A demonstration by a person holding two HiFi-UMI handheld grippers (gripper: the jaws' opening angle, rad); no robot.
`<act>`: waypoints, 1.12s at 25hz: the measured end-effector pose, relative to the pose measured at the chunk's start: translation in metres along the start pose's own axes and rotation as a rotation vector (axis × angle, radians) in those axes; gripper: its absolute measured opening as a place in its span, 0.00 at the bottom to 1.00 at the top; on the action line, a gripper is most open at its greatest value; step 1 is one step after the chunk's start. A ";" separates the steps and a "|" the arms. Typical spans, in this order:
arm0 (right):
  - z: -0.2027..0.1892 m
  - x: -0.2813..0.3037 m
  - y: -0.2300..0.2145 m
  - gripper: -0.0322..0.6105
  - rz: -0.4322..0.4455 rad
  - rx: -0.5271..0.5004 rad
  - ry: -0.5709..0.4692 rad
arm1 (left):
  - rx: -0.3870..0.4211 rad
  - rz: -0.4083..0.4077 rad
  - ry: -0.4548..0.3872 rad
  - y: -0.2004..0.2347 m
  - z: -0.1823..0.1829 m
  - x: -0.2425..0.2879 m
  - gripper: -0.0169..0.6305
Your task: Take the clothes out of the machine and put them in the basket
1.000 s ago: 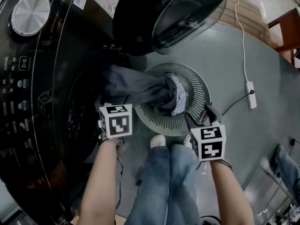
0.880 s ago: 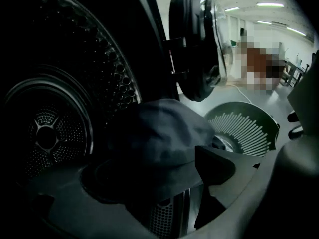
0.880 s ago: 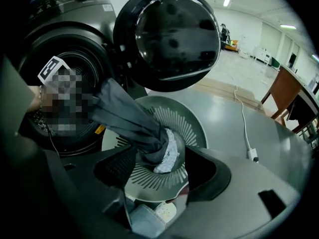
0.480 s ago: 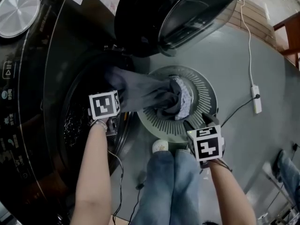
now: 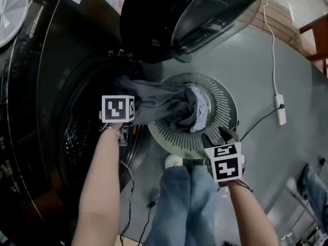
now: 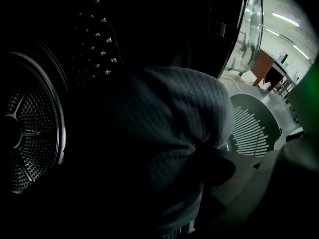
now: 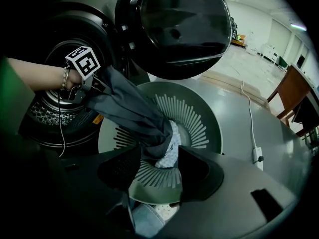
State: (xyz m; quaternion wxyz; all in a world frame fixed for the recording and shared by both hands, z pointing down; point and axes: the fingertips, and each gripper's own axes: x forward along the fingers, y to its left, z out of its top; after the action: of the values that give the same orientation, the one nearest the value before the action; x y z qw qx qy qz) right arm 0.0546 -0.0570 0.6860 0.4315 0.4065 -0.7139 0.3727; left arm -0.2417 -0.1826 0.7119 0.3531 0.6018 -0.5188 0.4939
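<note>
Dark grey garment [image 5: 159, 104]: stretched from the lip of the washing machine's opening down into the basket. Its upper end lies over the opening's edge and its lower end is bunched at the basket's middle.
Patterned cloth [image 5: 201, 106]: pale, lying in the basket and touching the garment's bunched end.
Basket [image 5: 223, 94]: round, pale green, with a slatted wall. It stands on the floor just in front of the machine, below the open door.
Left gripper [image 7: 92, 82]: at the mouth of the drum, against the garment's upper end, pointing steeply down.
Left fingers: they have just been closing, and the garment fills the space in front of them. The left gripper view is too dark to tell whether they pinch the cloth.
Right gripper [image 5: 218, 137]: over the basket's near rim, apart from the clothes.
Right fingers [image 7: 199, 171]: they have just been closing but stand released, with a clear gap. The garment's end and the patterned cloth show beyond that gap, touching neither pad.
Drum [image 6: 25, 133]: perforated metal, dark inside.
Door [image 5: 189, 14]: round glass, swung open above the basket.
Person: 2 bare forearms, jeans [image 5: 187, 199], and 1 pale shoe [image 5: 174, 161] just beside the basket's near rim.
Floor [image 5: 292, 65]: grey. A white power strip [image 5: 280, 109] with its cable lies to the right of the basket, well apart from it.
</note>
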 end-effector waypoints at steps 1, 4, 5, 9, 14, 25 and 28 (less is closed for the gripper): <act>0.002 -0.001 -0.001 0.40 -0.001 0.001 -0.005 | 0.006 0.007 -0.007 0.000 0.000 -0.002 0.64; 0.005 -0.004 -0.002 0.38 0.001 -0.011 -0.020 | 0.017 0.022 -0.020 -0.001 -0.001 -0.009 0.61; 0.005 -0.006 -0.003 0.36 0.000 -0.017 -0.022 | 0.020 0.031 -0.017 0.000 -0.001 -0.012 0.59; 0.004 -0.012 -0.005 0.35 -0.007 -0.019 -0.026 | 0.057 0.142 0.001 0.013 -0.007 -0.032 0.32; 0.003 -0.027 -0.002 0.35 -0.005 -0.034 -0.031 | 0.043 0.150 -0.035 -0.003 -0.015 -0.050 0.12; -0.005 -0.065 -0.006 0.34 -0.007 -0.077 -0.038 | -0.024 0.070 -0.058 -0.045 -0.037 -0.112 0.11; -0.003 -0.076 -0.010 0.34 -0.007 -0.079 -0.045 | -0.052 0.023 -0.073 -0.069 -0.039 -0.125 0.11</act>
State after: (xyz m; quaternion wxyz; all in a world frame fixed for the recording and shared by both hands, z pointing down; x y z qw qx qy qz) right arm 0.0876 -0.0385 0.6194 0.4324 0.3998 -0.7362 0.3335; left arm -0.1800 -0.0971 0.6075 0.3439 0.6041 -0.5506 0.4622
